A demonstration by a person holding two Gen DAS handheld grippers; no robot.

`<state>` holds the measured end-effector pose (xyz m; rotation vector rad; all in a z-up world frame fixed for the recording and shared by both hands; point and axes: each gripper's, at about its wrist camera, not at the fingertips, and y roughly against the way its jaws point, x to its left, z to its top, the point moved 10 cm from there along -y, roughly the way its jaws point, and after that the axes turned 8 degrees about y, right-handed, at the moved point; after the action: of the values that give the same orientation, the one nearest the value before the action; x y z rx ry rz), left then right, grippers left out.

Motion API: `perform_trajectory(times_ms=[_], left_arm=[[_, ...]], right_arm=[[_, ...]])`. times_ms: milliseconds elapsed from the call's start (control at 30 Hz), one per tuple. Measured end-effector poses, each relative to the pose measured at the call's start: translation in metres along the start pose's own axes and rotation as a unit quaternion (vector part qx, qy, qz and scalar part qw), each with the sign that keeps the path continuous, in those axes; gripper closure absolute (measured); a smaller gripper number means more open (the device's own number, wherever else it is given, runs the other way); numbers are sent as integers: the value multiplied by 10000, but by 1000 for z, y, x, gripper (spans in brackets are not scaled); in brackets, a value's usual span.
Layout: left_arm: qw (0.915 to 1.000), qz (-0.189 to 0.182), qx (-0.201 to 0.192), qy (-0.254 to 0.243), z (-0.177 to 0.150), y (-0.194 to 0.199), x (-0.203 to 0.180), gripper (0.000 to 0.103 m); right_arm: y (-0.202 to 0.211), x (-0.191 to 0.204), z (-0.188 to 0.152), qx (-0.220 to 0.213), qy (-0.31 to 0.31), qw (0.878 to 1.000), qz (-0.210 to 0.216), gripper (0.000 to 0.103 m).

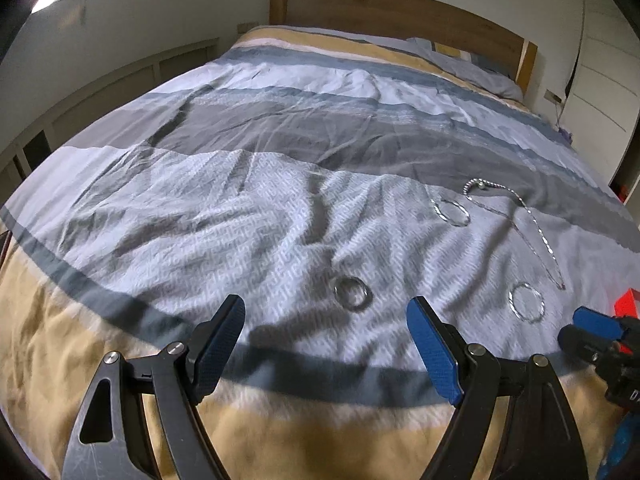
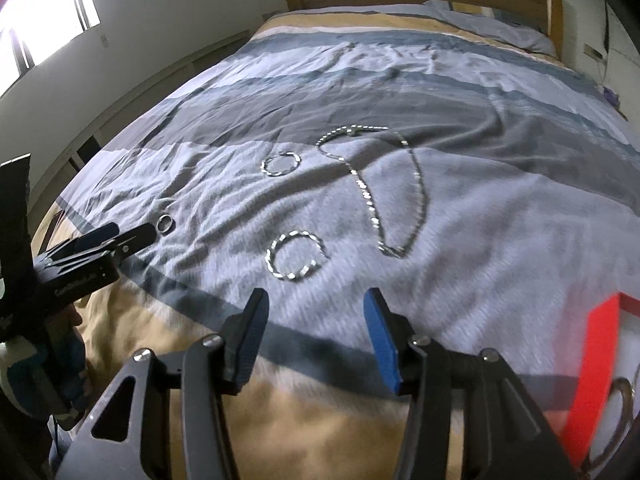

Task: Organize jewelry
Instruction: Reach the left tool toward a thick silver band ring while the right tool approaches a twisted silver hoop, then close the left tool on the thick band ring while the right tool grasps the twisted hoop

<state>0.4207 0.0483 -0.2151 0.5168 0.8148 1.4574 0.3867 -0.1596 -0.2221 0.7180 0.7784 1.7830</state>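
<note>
A: Left wrist view first. My left gripper [image 1: 324,312] hangs spread wide over the striped duvet [image 1: 240,208], nothing between its blue pads. Plain band ring [image 1: 353,294] lies just beyond the tips, roughly centred in the gap, not touched.

B: And the rest, relative to that ring?

A: Twisted hoop [image 1: 526,302] off to the ring's right, at about the same depth. Second twisted hoop [image 1: 451,211] farther up the bed and right of the ring. Chain necklace [image 1: 532,220] beyond and right again, beaded end near the far hoop. My right gripper [image 1: 580,326] pokes in at the right edge; from here I cannot tell its gap. Sliver of red box [image 1: 627,302] behind it.

B: Right wrist view adds what?

A: My right gripper [image 2: 316,304] is unclenched, moderately apart, holding nothing; pads are clear of everything. Near hoop [image 2: 295,255] sits just ahead of the tips, ring [image 2: 164,224] well left of it. Left gripper [image 2: 132,238] shows side-on with its tips right beside the ring; contact unclear. Necklace [image 2: 376,184] shows as a full loop here, folded end down right of the near hoop. Far hoop [image 2: 281,164] beyond the ring, to its right. Red box [image 2: 592,380] is much bigger here, with a dark curved piece [image 2: 624,404] at its white inside, blurred.

B: Headboard?

A: Wooden headboard [image 1: 400,12] far beyond the ring, both views.
</note>
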Motion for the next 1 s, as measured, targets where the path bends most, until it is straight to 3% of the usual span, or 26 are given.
perform_trajectory(times_ms=[133, 267, 533, 700, 733, 767, 900, 1000], left_arm=[[10000, -61, 73, -29, 3, -12, -1, 22], [9996, -112, 208, -126, -3, -24, -4, 29], [9992, 0, 285, -290, -9, -38, -7, 34], [9988, -38, 329, -374, -8, -44, -11, 40], [9987, -74, 345, -368, -7, -45, -12, 42], [9986, -103, 354, -367, -7, -45, -13, 45], [9983, -204, 329, -429, -6, -44, -16, 59], [9981, -306, 304, -433, -6, -39, -18, 78]], right_arm=[[-15, 1, 5, 27, 6, 10000, 11, 52], [-25, 1, 8, 11, 9, 10000, 34, 50], [-41, 4, 19, -31, 140, 9998, 103, 48], [-49, 16, 17, 36, 463, 9989, -10, 53], [-50, 19, 17, 52, 557, 9984, -70, 61], [-51, 20, 17, 68, 597, 9981, -105, 62], [-49, 20, 16, 47, 609, 9981, -115, 63], [-41, 22, 14, -21, 520, 9986, -32, 63]])
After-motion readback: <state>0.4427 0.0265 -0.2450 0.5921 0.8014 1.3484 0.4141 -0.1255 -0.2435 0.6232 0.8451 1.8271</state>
